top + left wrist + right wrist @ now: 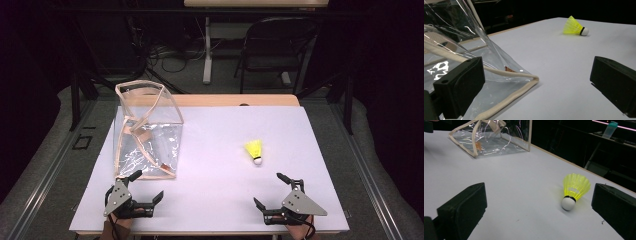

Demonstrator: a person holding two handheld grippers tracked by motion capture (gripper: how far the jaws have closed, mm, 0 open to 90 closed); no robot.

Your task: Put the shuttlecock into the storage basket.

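A yellow shuttlecock (pixel 255 150) with a white cork lies on its side on the white table top (pixel 215 165), right of centre. A clear plastic bag (pixel 147 132) with cream trim stands open at the left. My left gripper (pixel 147 186) rests open at the near left edge, its far jaw just off the bag's near corner (pixel 534 78). At the near right my right gripper (pixel 272 190) is open too, a short way in front of the shuttlecock (pixel 574 190), which sits near its right jaw. The shuttlecock (pixel 575 27) lies far off in the left gripper view.
A dark folding chair (pixel 277 47) and a desk leg (pixel 207 47) stand beyond the table's far edge, with cables on the floor. A teal-capped bottle (pixel 610 129) stands on a dark surface in the background. Bare table lies between the bag (pixel 491 140) and the shuttlecock.
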